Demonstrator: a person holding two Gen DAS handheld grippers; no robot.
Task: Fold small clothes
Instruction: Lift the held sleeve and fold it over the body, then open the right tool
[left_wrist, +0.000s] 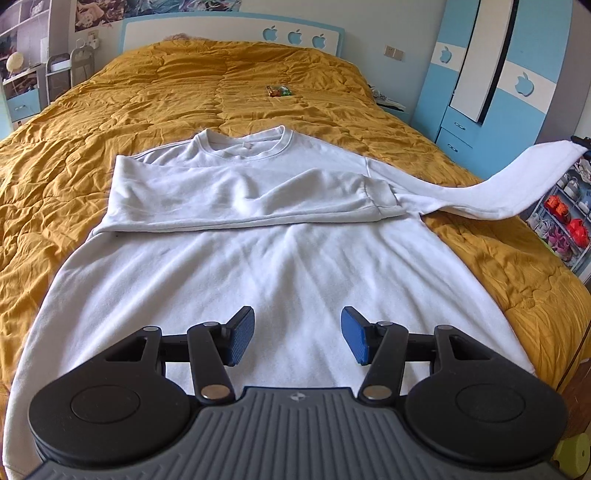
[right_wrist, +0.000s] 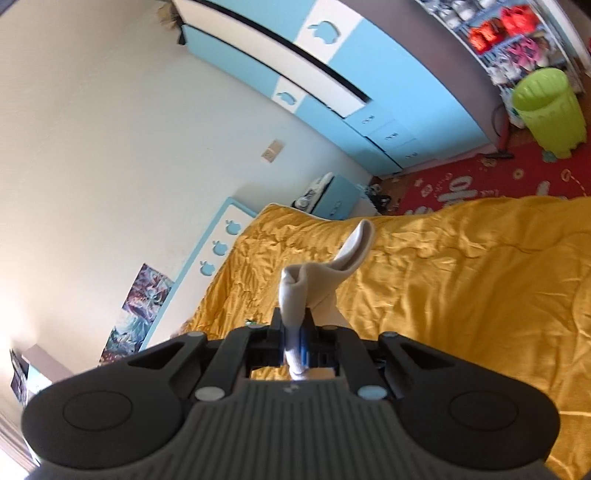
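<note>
While L gripper (left_wrist: 297, 334) gapes: R gripper (right_wrist: 295, 338) pinching sleeve (right_wrist: 295, 291).

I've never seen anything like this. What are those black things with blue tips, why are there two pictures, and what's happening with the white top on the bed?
No robot here: a person holds a two-fingered gripping tool in each hand, and each tool carries a wide-angle camera looking along its fingers. That gives two pictures. In the left tool's view, the left gripper hovers open, holding nothing, over a white sweatshirt spread on a bed with a mustard quilt. One sleeve is already folded across the chest. The other sleeve is lifted off to the side. The right tool's view shows why: the right gripper is pinched shut on that sleeve's cuff, likely ready to fold it across.
</note>
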